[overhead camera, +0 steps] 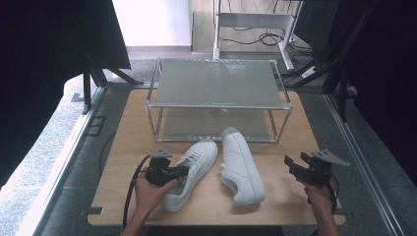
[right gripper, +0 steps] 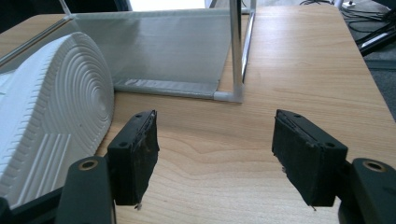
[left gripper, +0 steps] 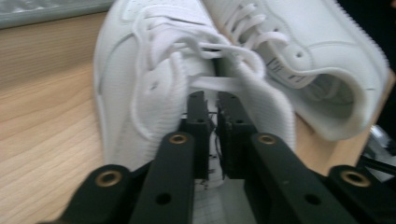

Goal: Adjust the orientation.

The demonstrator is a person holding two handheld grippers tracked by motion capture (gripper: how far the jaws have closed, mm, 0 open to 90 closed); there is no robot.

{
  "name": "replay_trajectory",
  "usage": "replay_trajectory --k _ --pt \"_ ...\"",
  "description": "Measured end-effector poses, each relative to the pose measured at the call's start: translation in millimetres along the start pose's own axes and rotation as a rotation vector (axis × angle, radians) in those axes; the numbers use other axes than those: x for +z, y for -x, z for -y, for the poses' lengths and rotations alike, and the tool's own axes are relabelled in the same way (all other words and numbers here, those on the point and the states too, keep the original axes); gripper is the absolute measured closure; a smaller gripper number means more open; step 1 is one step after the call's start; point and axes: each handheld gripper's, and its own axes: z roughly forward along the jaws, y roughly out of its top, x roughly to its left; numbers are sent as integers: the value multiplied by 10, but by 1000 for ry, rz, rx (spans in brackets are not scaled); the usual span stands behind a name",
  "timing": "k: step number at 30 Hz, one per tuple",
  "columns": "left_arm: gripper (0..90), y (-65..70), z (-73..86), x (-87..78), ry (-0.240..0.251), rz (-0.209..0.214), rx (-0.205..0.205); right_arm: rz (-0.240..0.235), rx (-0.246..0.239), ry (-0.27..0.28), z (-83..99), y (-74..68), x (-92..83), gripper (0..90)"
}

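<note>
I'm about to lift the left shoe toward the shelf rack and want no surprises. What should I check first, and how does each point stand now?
1. Left tongs inside the upright shoe, jaws nearly together on its tongue: ok.
2. Grip firm enough to lift: cannot tell.
3. Right tongs open, nothing between the jaws: ok.
4. Second shoe lying on its side, close beside the first; whether they touch: cannot tell.
5. Lower shelf of the rack free: ok.
6. Laces loose near the jaws, may snag: cannot tell.
</note>
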Motion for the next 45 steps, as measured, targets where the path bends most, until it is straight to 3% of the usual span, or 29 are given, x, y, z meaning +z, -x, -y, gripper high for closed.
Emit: replay_trajectory --k 3,6,8,10,12,13,15,19,22,25,27,32,33,40,45 --pt "754 -7 -14 -54 41 27 -4 -15 -13 0 -10 -38 -2 327" --pt "680 -37 -18 -139 108 84 16 -28 -3 13 -40 -70 -26 327" --pt "603 -63 -25 -204 173 149 20 -47 -13 15 -64 -106 -44 326" --pt "504 -65 -50 -282 210 135 24 -54 -30 15 -81 -160 -55 315" --pt "447 -75 -63 -350 213 74 42 -56 -43 14 -95 -217 -58 305" --pt "436 -95 -66 -380 211 64 39 -67 -48 13 -101 -246 -56 304" --pt "449 -149 -61 -438 221 59 15 -92 -63 6 -111 -317 -47 305" --pt "449 -243 -44 -521 218 -6 -14 -142 -94 -6 -116 -466 -26 322" --pt "428 -292 -31 -576 229 -32 -34 -189 -133 -14 -128 -674 -24 364" --pt "425 -297 -13 -652 309 -88 -60 -226 -155 -16 -136 -785 -31 414" --pt "413 -304 -14 -683 328 -97 -66 -261 -182 -17 -137 -887 -38 475" --pt "410 -345 0 -676 316 -108 -76 -330 -246 -41 -70 -1148 -9 650" --pt "410 -351 3 -668 312 -107 -79 -353 -263 -54 -34 -1243 12 719" --pt "417 -335 7 -660 322 -106 -75 -438 -336 -121 99 -1528 78 836" --pt "436 -350 11 -646 297 -86 -82 -446 -396 -184 233 -1671 176 841"
